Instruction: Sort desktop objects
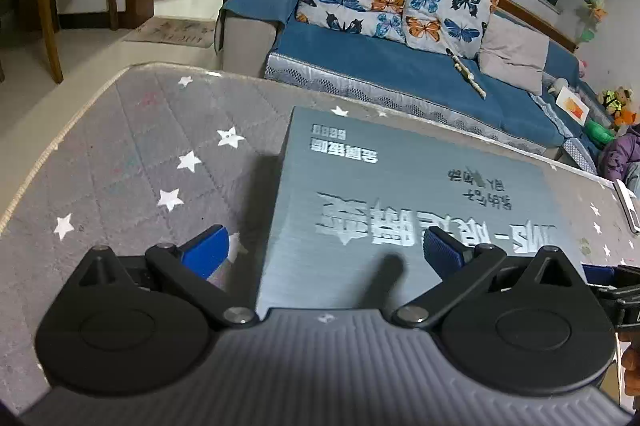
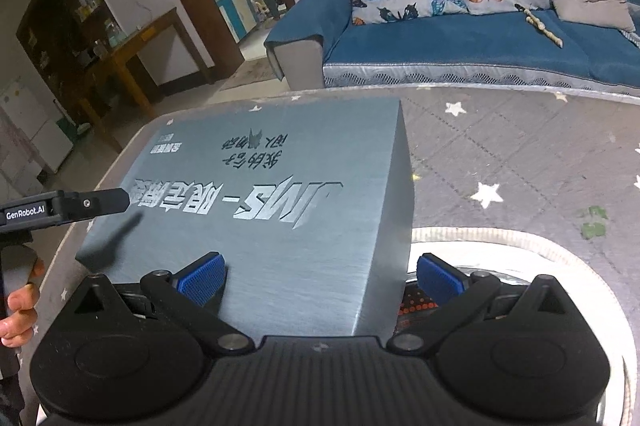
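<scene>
Silver-grey and brushed, the box (image 1: 400, 210) is lying flat on the star-patterned desk (image 1: 132, 162), filling the centre of both frames. Left gripper (image 1: 326, 252) and right gripper (image 2: 320, 278) are both hovering over its near edge, fingers (image 2: 202, 278) spread and grasping nothing.

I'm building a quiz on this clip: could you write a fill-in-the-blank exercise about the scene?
1. The large grey brushed-finish box lies on a quilted grey cloth printed with white ____.
2. The cushions on the blue sofa carry ____ patterns.
3. Both the left gripper and the right gripper are ____.
4. The gripper pads are coloured ____.

Missing words: stars; butterfly; open; blue
</scene>
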Demonstrator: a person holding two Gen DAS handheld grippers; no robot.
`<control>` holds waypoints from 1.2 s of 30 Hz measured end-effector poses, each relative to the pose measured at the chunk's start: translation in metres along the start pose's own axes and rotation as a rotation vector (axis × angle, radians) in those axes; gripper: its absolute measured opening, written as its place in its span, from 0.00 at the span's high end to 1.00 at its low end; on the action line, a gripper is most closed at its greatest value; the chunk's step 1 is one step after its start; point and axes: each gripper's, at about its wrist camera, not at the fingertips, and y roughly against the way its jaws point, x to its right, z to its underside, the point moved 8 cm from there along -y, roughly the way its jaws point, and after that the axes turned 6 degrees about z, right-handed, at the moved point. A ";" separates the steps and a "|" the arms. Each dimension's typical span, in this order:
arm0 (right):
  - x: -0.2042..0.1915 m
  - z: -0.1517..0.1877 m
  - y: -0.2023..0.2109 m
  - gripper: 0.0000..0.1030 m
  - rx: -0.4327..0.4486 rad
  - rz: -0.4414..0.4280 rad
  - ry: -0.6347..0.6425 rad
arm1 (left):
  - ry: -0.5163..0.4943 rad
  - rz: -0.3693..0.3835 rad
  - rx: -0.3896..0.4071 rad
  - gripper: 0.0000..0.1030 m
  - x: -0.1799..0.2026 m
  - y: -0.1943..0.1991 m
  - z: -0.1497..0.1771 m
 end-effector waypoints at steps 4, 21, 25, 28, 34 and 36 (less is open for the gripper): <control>0.000 0.000 -0.005 0.00 -0.012 -0.020 -0.014 | 0.022 0.005 -0.025 0.00 -0.008 -0.010 0.002; -0.003 -0.005 -0.015 0.00 -0.018 -0.050 -0.032 | 0.091 0.094 -0.054 0.00 -0.012 -0.028 0.006; -0.002 -0.006 -0.017 0.00 -0.015 -0.050 -0.038 | 0.091 0.094 -0.050 0.00 -0.011 -0.029 0.006; -0.001 -0.006 -0.019 0.00 -0.013 -0.051 -0.044 | 0.092 0.095 -0.050 0.00 -0.011 -0.029 0.005; 0.000 -0.006 -0.019 0.00 -0.011 -0.052 -0.048 | 0.088 0.095 -0.049 0.00 -0.012 -0.030 0.005; 0.000 -0.006 -0.020 0.00 -0.008 -0.052 -0.052 | 0.089 0.094 -0.047 0.00 -0.011 -0.030 0.005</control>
